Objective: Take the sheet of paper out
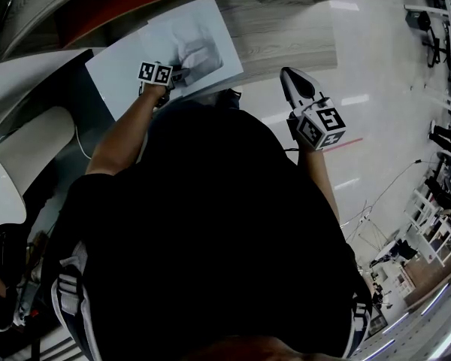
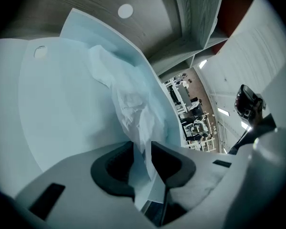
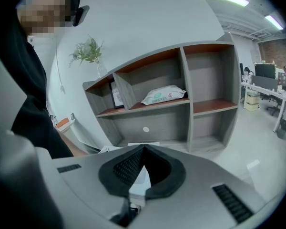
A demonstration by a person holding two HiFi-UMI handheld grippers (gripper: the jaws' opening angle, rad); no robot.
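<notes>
The left tongs [image 2: 142, 159] are pinching a crumpled edge of the sheet of paper [image 2: 71, 94] just in front of the shelf [image 2: 152, 27], so the grasp looks done and drawing it clear is remaining, while the right tongs [image 3: 144, 168] are waiting closed and empty.

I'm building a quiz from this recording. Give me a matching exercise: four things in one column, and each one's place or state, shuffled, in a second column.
1. left tongs
2. right tongs
3. white pack
4. plant

a. on top of the shelf unit
b. shut, with nothing between
c. inside a shelf compartment
d. shut on the sheet of paper

Pairs: 1-d, 2-b, 3-c, 4-a
</notes>
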